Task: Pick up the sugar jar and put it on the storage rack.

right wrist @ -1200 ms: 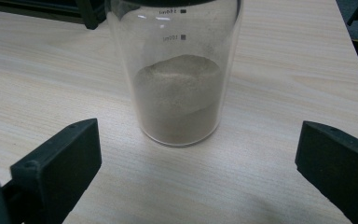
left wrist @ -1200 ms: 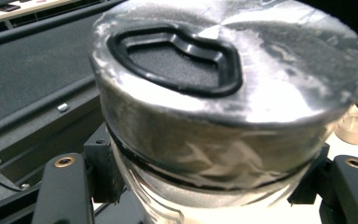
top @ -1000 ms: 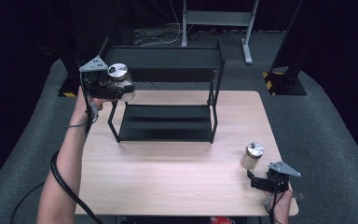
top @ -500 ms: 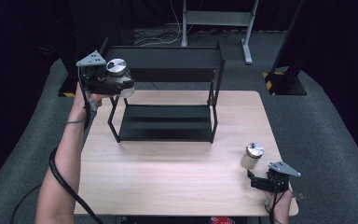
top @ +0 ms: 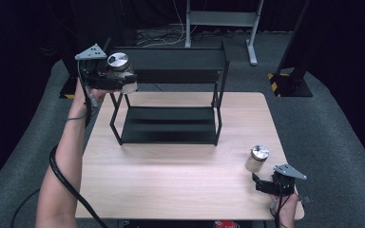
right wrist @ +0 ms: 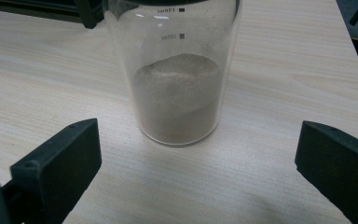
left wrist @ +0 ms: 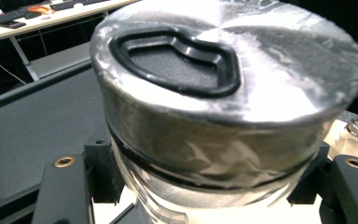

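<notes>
Left hand-held gripper (top: 119, 80) clamping jar (top: 120, 71), risen nearer rack (top: 171, 71) top, right hand-held gripper (top: 266, 183) spread, unmoved

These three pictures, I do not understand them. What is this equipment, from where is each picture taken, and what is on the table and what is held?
No robot here: a person holds a hand-operated two-jaw tool in each hand.

The high view looks down on a wooden table with a black two-level rack. The left gripper is raised beside the rack's top shelf, shut on a glass jar with a metal lid. The left gripper view, from a camera riding on that tool, shows this lid very close.

The right gripper rests near the table's front right corner, jaws open. Just ahead stands a second jar. The right gripper view shows it partly filled with beige powder, untouched.
</notes>
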### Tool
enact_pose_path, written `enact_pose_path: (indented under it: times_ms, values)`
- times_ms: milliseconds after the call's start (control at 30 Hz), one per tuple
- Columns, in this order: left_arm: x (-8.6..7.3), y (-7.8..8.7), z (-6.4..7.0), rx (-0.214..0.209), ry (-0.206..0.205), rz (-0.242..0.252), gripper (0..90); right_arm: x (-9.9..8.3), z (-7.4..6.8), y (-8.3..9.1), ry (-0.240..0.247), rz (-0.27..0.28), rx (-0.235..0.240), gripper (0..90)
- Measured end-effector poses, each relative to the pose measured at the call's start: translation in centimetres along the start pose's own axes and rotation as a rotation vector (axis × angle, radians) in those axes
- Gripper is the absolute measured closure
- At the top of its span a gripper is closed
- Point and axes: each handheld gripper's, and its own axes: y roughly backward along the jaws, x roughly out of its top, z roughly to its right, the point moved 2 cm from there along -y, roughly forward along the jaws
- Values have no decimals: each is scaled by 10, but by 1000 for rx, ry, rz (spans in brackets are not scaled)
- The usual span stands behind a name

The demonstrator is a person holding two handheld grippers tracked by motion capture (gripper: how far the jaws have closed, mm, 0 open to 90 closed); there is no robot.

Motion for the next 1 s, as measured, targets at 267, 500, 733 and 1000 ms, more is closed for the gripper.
enact_pose_path:
  times_ms: [267,500,733,1000]
  values:
    - [8,-2,-2,1,-1,5,305,1,0,0,-2,-3,0,0]
    - [13,-4,-3,-1,-6,13,305,1,0,-1,-2,-6,1,0]
    - [21,-7,-5,6,-6,12,305,1,1,0,-3,-4,2,0]
    - [31,-10,-6,15,-14,13,305,1,1,0,-2,-3,2,0]
